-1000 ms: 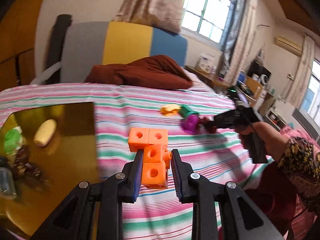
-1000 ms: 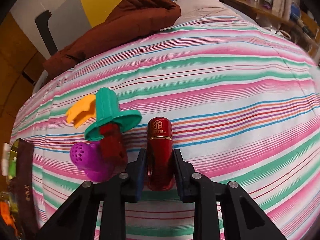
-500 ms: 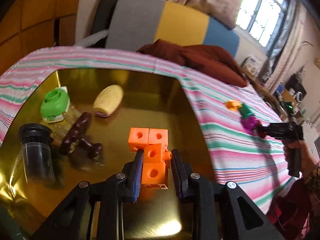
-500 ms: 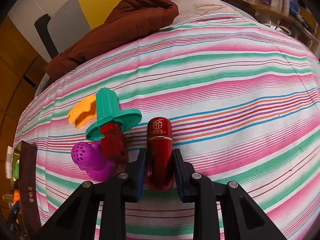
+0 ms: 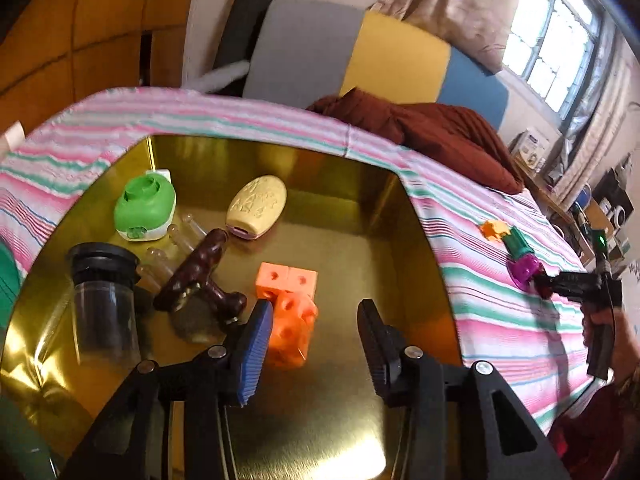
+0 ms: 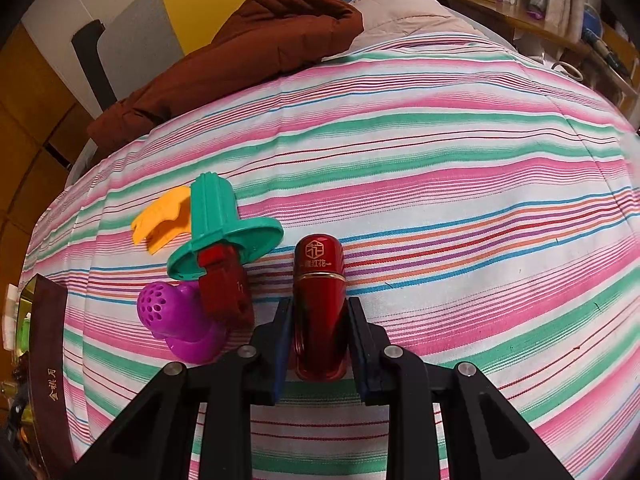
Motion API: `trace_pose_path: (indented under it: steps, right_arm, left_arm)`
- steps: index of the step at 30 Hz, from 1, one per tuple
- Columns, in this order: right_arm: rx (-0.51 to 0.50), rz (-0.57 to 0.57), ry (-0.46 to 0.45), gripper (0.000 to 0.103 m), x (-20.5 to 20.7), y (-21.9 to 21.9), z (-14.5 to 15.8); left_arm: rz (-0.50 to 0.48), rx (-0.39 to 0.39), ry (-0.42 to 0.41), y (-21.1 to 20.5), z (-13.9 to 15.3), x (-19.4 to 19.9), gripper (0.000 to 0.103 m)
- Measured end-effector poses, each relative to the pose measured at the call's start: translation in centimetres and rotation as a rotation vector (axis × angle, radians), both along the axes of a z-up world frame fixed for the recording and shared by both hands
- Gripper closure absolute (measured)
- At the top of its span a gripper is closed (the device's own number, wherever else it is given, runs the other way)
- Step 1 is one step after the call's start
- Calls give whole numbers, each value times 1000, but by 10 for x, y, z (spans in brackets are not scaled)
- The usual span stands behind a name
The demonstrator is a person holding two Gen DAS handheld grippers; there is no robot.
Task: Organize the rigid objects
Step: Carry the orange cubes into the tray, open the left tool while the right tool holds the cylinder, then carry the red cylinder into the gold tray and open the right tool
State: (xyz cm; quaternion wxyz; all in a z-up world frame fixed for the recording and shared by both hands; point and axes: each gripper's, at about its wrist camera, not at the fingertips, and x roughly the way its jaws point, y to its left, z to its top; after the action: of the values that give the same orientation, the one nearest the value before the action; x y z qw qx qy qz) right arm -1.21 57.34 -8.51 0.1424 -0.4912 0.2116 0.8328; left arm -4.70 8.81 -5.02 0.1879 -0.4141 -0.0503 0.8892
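My left gripper (image 5: pixel 314 332) is open above the gold tray (image 5: pixel 360 240). The orange cube cluster (image 5: pixel 290 312) lies in the tray, leaning by the left finger. The tray also holds a green-and-white container (image 5: pixel 144 210), a cream oval piece (image 5: pixel 258 206), a dark brown piece (image 5: pixel 200 276) and a black-capped clear jar (image 5: pixel 104 300). My right gripper (image 6: pixel 320 344) is shut on a red metallic tube (image 6: pixel 320 304) on the striped bed. Beside it lie a teal stamp (image 6: pixel 222 232), a purple perforated piece (image 6: pixel 176 316), a dark red block (image 6: pixel 224 284) and an orange piece (image 6: pixel 162 222).
The striped sheet (image 6: pixel 440 184) covers the bed. A brown quilt (image 6: pixel 248 44) lies at the headboard end. The tray's dark edge (image 6: pixel 48 364) shows at the far left of the right wrist view. A shelf with clutter (image 6: pixel 540 4) stands beyond the bed.
My left gripper has opened and let go of the orange cube cluster, which now rests in the tray. The right gripper stays shut on the red tube in the same place.
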Motion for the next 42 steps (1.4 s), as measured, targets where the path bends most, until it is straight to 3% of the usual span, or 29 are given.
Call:
trace_pose_path:
  steps: [10,16,25,33,42]
  right_arm:
    - [-44,-40,38,77,5,6,5]
    - [-68,-41,104,77,8,5,16]
    - [-81,69,80,77,2,-34,28]
    - [-149,239,109,77,6,-108,48]
    - [-210,511,170,77,-1,-244,70]
  left_arm:
    - [-95,-22,173,18,12,60,56]
    - [-95,-21,173,21,15,60,56]
    - [-59,-13,168,6,15,60,56]
    - [-21,-21,165,-6,12,62,56]
    - [-9,-22,186,-27,13,74,56]
